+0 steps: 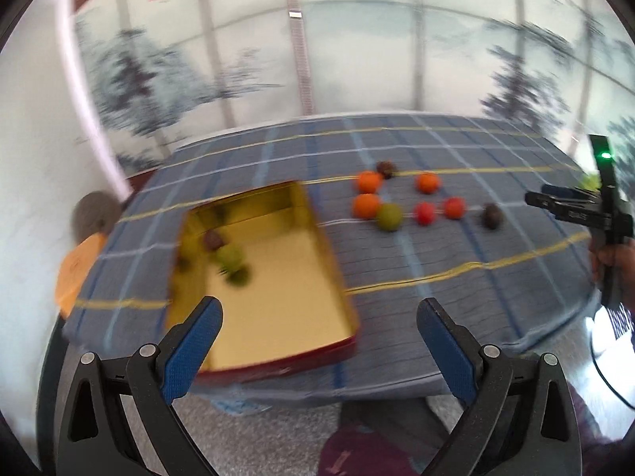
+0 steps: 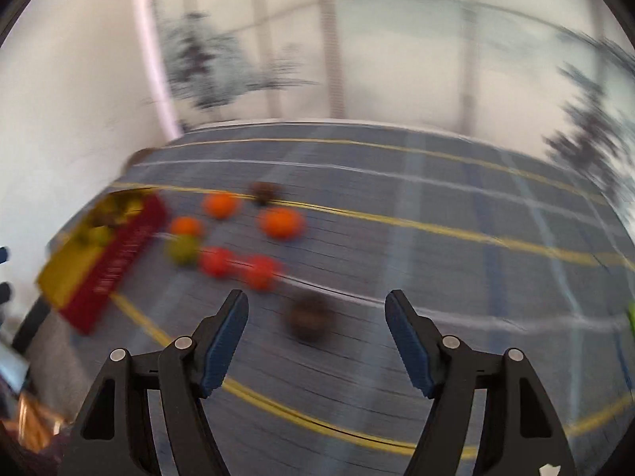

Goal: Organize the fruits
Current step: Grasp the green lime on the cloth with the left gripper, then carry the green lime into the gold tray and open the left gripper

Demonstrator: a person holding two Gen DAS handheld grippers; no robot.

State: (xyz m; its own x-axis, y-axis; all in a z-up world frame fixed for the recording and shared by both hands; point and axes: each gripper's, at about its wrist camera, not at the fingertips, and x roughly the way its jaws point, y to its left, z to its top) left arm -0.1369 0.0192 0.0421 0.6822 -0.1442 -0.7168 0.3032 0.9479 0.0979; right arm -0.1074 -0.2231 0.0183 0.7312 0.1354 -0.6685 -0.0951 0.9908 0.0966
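Fruit nearest the right gripper is the dark fruit, dead ahead between its half-open, empty jaws; left gripper gapes empty near the box.

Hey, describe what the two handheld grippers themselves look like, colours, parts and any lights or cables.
Both are alike: the left gripper and right gripper have black plastic linkage arms with silver round pivot pins and textured blue pads on the fingers. Seen from the left wrist camera, the right gripper carries a black upright bar with a glowing green light, and a thin dark cable hangs below it.
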